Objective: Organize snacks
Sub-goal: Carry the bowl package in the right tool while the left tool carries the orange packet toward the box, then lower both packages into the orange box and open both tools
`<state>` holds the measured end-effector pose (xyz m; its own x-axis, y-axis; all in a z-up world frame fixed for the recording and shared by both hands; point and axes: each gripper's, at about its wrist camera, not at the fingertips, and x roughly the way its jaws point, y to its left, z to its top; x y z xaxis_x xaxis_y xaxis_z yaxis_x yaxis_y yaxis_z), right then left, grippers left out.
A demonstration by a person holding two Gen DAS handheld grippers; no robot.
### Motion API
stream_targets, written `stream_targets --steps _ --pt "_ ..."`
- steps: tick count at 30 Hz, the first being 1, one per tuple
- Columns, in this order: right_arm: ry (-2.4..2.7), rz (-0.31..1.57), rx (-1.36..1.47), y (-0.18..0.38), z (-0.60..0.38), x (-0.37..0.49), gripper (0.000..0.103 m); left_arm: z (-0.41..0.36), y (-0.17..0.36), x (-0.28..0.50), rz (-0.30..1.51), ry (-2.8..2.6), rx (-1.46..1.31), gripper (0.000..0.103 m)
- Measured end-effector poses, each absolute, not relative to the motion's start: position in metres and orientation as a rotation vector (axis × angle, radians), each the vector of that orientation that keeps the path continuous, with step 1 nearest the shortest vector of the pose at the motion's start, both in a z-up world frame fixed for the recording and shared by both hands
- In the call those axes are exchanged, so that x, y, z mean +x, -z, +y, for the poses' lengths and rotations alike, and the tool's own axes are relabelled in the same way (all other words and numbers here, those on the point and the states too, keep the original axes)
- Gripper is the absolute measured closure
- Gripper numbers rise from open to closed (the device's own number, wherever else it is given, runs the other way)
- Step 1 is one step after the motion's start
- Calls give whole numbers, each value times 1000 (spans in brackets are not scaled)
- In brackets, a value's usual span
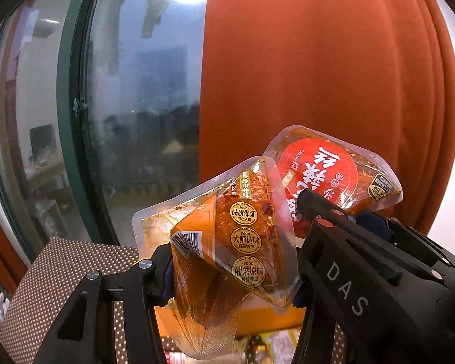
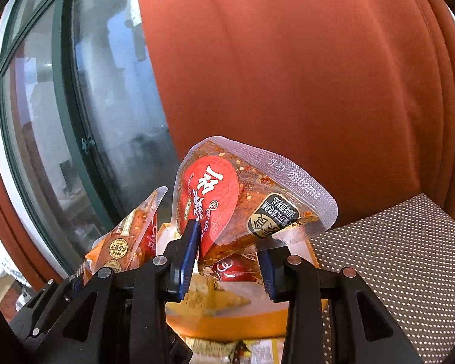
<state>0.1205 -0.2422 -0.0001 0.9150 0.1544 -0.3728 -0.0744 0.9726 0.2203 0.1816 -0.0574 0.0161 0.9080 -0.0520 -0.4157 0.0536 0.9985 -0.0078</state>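
In the left wrist view my left gripper (image 1: pixel 230 276) is shut on a clear snack packet with an orange label and gold seals (image 1: pixel 245 242), held up in the air. Beside it on the right, my right gripper (image 1: pixel 345 212) is shut on a second clear packet with a red round label (image 1: pixel 318 173). The right wrist view shows that red-label packet (image 2: pixel 227 203) pinched between the blue pads (image 2: pixel 188 251) of my right gripper (image 2: pixel 229 261). At its lower left, the left gripper (image 2: pixel 88 273) carries the orange-label packet (image 2: pixel 127 242).
Below both grippers is an orange box (image 2: pixel 227 324) with more snack packets inside. A brown polka-dot surface (image 2: pixel 394 257) lies around it. A rust-orange curtain (image 2: pixel 288 75) and a dark-framed window (image 1: pixel 121 91) stand close behind.
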Motion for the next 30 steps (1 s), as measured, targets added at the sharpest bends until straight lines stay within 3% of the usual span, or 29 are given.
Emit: stream_targets --steps 13,27,30 --pt "-114 497 200 29 -259 201 63 -76 16 261 518 57 7 47" --pt "-82 667 216 71 -273 247 63 -86 70 346 794 56 -62 44" --pt "-58 700 196 74 -271 251 63 -94 82 356 874 56 -58 39"
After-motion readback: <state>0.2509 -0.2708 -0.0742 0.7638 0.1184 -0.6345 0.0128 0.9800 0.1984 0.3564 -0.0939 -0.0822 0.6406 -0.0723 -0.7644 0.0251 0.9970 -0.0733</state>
